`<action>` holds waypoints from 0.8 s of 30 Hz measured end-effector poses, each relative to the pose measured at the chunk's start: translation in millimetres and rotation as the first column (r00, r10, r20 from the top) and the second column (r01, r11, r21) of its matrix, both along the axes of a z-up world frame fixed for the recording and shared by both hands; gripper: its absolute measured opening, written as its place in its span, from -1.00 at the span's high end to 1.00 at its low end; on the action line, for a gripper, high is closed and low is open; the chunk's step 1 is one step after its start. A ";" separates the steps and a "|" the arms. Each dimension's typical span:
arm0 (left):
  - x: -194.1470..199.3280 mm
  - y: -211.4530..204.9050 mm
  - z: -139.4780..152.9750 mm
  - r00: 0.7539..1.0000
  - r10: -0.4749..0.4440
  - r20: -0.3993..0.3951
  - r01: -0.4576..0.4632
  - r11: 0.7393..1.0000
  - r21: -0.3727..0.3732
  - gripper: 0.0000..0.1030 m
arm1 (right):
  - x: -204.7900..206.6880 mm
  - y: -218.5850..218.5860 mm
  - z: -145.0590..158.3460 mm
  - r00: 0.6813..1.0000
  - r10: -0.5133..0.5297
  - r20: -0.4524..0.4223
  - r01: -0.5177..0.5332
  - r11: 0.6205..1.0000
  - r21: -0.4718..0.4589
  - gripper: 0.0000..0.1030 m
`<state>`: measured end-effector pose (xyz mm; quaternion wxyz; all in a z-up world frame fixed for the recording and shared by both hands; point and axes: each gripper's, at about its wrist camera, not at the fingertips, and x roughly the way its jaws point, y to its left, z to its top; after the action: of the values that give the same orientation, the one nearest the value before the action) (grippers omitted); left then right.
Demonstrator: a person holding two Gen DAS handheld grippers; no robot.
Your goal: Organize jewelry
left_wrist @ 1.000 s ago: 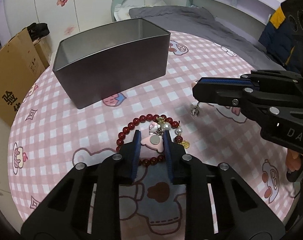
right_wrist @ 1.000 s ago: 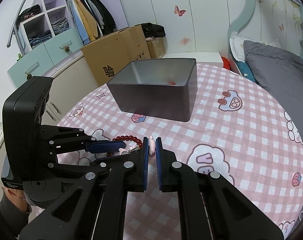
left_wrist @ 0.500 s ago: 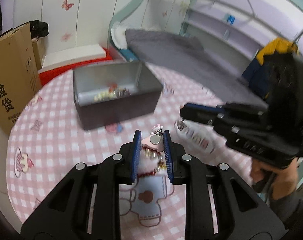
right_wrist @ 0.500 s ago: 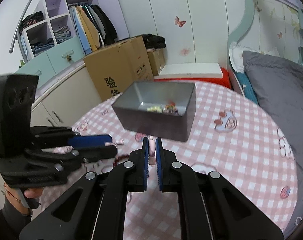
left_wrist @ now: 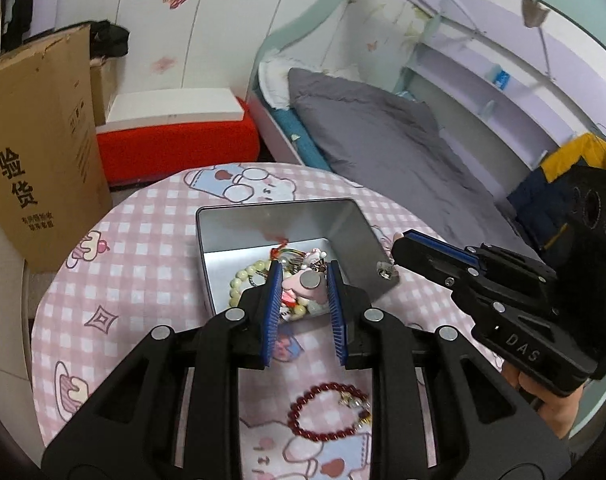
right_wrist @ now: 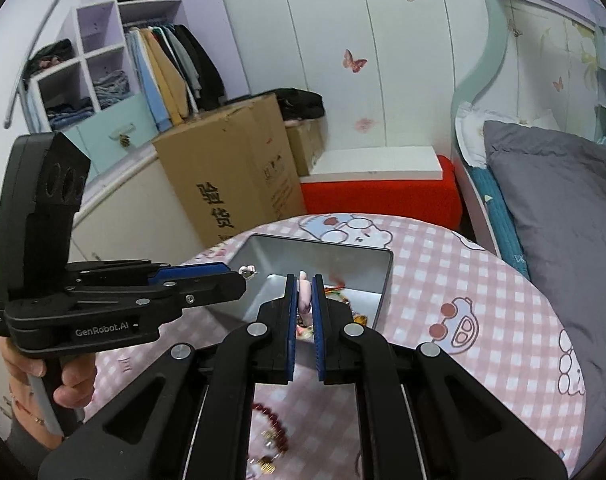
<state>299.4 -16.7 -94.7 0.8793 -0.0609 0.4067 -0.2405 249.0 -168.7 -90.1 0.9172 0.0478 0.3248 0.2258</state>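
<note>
My left gripper (left_wrist: 304, 278) is shut on a pink charm (left_wrist: 306, 286) and holds it over the open grey tin (left_wrist: 231, 216), which holds several pieces of jewelry, among them a pale green bead bracelet (left_wrist: 243, 280). My right gripper (right_wrist: 304, 285) is shut on a small pink charm (right_wrist: 303, 294), also above the tin (right_wrist: 385, 276); a silver bit hangs at its tip in the left wrist view (left_wrist: 385, 271). A dark red bead bracelet (left_wrist: 327, 412) lies on the pink checked tablecloth below both grippers and shows in the right wrist view (right_wrist: 269, 412) too.
The round table (left_wrist: 103, 264) has its edge close behind the tin. A cardboard box (left_wrist: 35, 152) stands to the left, a red stool (left_wrist: 175, 140) and a grey bed (left_wrist: 383, 152) beyond. Wardrobe shelves (right_wrist: 103, 92) line the left wall.
Both grippers have risen and moved forward with their charms, from low over the tablecloth to above the open tin. The red bracelet stayed on the cloth.
</note>
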 end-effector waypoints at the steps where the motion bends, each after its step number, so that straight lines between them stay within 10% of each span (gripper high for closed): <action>1: 4.2 -1.5 -2.8 1.000 0.003 -0.004 -0.003 1.000 0.007 0.56 | 4.8 0.8 -4.0 1.000 -0.001 -0.010 0.001 1.000 0.001 0.89; 9: 18.0 -4.2 -21.7 0.998 0.013 -0.064 -0.013 1.000 0.008 0.53 | 15.8 3.2 -21.7 0.998 -0.009 -0.058 0.009 1.000 -0.002 0.88; 13: 17.5 0.7 -21.2 0.999 0.022 -0.050 -0.024 0.999 -0.037 -0.19 | 14.2 0.8 -23.7 0.998 -0.015 -0.068 0.015 1.000 0.005 0.83; 24: -13.9 10.9 8.0 0.997 0.060 0.048 -0.059 0.998 -0.018 -0.19 | -18.8 -10.8 0.9 1.000 -0.015 -0.016 0.015 1.000 0.015 0.81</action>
<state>285.5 -5.8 -86.8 0.8952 -0.0743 0.3811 -0.2190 230.2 -179.5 -89.2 0.9160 0.0592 0.3298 0.2208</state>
